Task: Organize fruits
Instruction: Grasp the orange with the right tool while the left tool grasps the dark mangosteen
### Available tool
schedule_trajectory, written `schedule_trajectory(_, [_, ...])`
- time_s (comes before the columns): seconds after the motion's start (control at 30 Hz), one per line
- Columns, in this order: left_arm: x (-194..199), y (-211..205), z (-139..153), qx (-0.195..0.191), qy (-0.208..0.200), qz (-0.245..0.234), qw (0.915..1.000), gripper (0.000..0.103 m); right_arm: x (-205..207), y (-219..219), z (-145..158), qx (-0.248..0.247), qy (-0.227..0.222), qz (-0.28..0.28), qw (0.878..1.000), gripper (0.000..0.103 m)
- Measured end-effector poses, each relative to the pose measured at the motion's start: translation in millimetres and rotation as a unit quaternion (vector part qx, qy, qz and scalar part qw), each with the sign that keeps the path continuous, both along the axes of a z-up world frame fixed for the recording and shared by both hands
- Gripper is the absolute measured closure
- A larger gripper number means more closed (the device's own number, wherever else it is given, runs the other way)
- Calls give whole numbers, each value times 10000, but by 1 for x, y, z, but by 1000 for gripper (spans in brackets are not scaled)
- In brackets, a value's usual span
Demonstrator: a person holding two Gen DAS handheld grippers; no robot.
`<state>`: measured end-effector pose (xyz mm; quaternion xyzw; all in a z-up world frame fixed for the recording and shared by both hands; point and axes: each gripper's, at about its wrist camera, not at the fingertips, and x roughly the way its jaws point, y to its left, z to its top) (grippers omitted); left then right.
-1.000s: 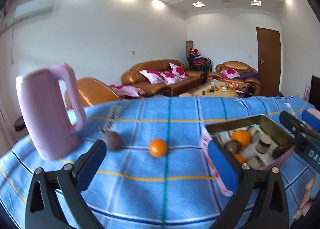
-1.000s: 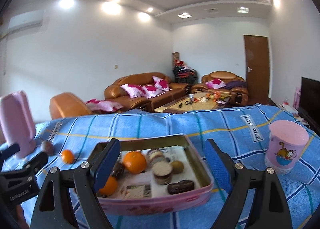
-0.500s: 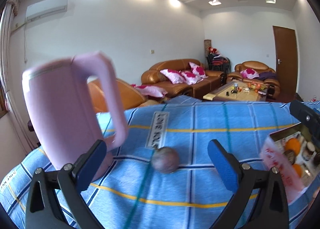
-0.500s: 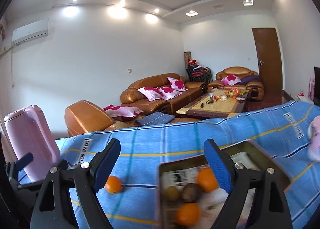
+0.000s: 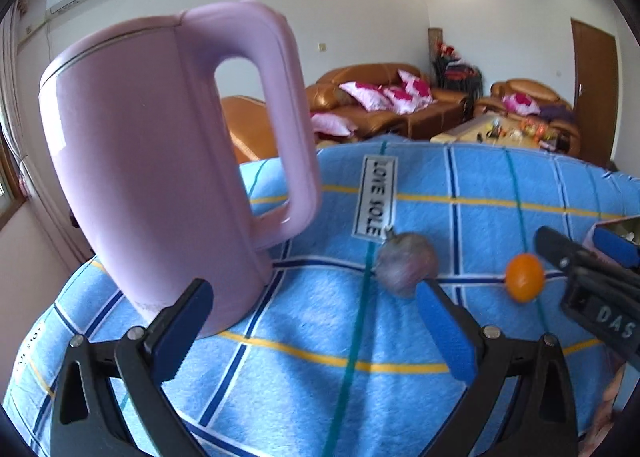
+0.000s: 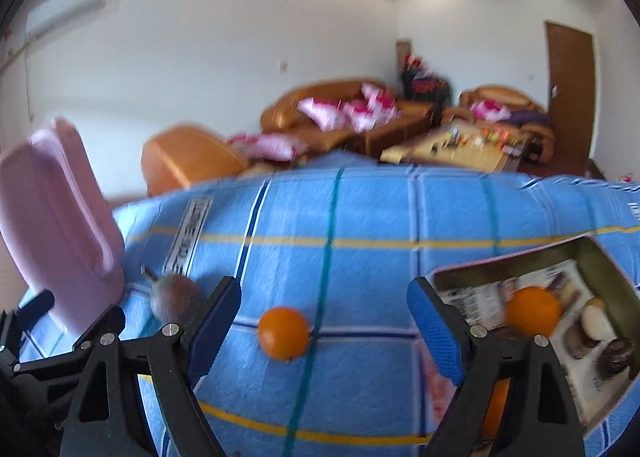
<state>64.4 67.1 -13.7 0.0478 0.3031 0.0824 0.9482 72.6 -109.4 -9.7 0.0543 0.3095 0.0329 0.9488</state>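
Blue checked cloth [image 6: 360,217] covers the table. One loose orange [image 6: 283,333] lies mid-cloth between the wide, empty right gripper [image 6: 324,321]. One purple fruit [image 5: 406,263], stem toward the far edge, sits beside the pink kettle [image 5: 160,161]; the left gripper [image 5: 312,321] gapes empty. Right-edge tin [image 6: 600,253]: two oranges visible.
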Motion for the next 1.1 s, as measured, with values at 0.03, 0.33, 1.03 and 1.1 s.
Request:
schedule_trajectory(0.03, [1, 1, -1, -53, 42, -4, 10000, 0, 4, 3, -2, -12, 99, 91, 9999, 17])
schedule_trajectory(0.33, [10, 16, -10, -310, 313, 302, 9986, 0, 28, 19, -25, -97, 973, 533, 9938, 34])
schedule_trajectory(1.03, [13, -1, -5, -962, 257, -423, 9941, 1, -57, -12, 20, 0, -783, 27, 9969, 67])
schedule_trajectory(1.1, [22, -6, -3, -1006, 310, -453, 9934, 1, -54, -16, 24, 18, -817, -25, 9967, 67])
